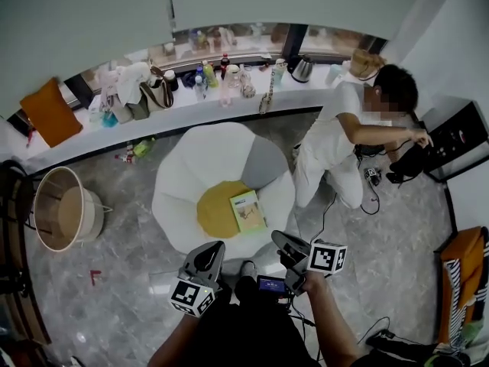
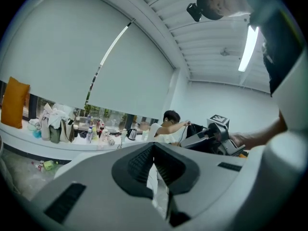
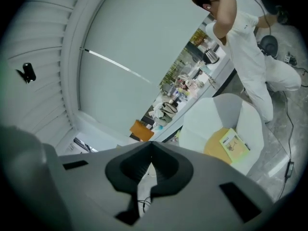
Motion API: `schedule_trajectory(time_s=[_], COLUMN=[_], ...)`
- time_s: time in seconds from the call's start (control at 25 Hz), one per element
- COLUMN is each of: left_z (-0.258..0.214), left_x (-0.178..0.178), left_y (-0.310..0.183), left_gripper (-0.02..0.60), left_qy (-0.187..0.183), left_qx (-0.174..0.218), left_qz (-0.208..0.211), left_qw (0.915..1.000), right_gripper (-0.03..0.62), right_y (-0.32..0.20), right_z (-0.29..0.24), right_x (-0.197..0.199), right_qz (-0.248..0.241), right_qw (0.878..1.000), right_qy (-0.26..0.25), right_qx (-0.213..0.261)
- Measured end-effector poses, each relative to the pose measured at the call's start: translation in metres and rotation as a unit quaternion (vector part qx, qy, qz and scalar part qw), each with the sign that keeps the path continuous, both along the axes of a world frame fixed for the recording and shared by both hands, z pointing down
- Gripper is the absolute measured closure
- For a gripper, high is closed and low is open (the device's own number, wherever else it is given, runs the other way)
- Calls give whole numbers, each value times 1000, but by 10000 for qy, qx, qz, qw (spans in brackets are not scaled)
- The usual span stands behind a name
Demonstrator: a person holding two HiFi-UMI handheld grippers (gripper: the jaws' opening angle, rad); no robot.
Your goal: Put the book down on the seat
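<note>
Book (image 1: 247, 210) lying on the yellow seat (image 1: 216, 214)
Left claw (image 1: 213, 249) and right claw (image 1: 280, 240) are both closed and empty (held by the white chair's (image 1: 183, 182) front).

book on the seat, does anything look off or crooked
Nothing looks damaged or spilled. The book lies flat, cover up, on the yellow cushion, a little askew and near its right edge. Some litter lies loose on the ground behind the chair.
</note>
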State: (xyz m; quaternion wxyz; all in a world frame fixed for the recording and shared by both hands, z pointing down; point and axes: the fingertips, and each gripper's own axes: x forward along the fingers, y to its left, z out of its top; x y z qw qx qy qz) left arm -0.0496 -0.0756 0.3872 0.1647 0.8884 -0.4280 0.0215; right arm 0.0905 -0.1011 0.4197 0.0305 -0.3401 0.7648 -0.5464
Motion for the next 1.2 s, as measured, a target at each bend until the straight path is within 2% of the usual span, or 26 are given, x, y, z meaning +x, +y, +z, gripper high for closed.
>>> schedule_trajectory(time_s=[0.48,0.68,1.2], left_z=[-38,-44,-57], left_x=[-29,-34,-36], left_y=[5,11,20], left_gripper=[569,569,569], left_qy=[4,49,93], left_qx=[197,167,237], left_qz=[-3,-10,85], left_qw=[9998,9998,9996], right_gripper=[580,580,582], right_y=[15,24,49], right_z=[-72,-81,-80], right_x=[-36,-36,-37], right_qz=[-298,-136,23], right_qw=[9938,9902,9884], right_qy=[57,-58,-225], right_qx=[1069,1392,1500])
